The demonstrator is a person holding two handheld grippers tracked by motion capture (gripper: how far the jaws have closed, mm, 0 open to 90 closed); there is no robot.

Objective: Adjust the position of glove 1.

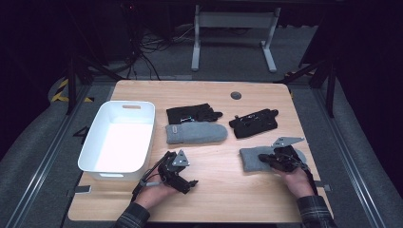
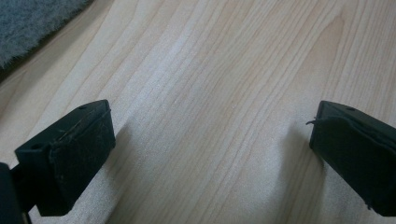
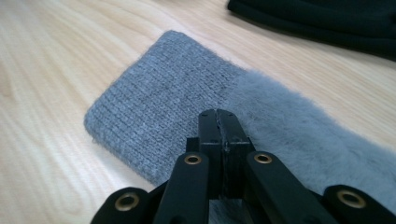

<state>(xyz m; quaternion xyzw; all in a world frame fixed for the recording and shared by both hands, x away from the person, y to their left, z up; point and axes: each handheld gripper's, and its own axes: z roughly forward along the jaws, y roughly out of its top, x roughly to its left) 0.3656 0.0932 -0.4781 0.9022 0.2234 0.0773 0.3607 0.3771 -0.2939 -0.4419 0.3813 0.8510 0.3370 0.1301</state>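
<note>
A grey knit mitten point(image 1: 251, 159) lies on the right of the wooden table point(image 1: 223, 190). My right gripper point(image 1: 263, 158) rests over it, jaws pressed together; in the right gripper view its shut tips point(image 3: 217, 115) sit above the mitten point(image 3: 154, 102) where the ribbed cuff meets the fuzzy part, with no fabric visible between them. A second grey mitten point(image 1: 196, 133) lies mid-table, below a black glove point(image 1: 192, 114). Another black glove point(image 1: 254, 122) lies farther right. My left gripper point(image 1: 190, 183) is near the front edge, open over bare wood point(image 2: 215, 140), holding nothing.
A white plastic bin point(image 1: 127, 102) stands on the left of the table, nothing visible inside. A fuzzy grey mitten edge point(image 2: 28, 23) shows at the corner of the left gripper view. A black glove point(image 3: 327, 18) lies beyond the mitten. A round grommet point(image 1: 235, 95) sits near the far edge.
</note>
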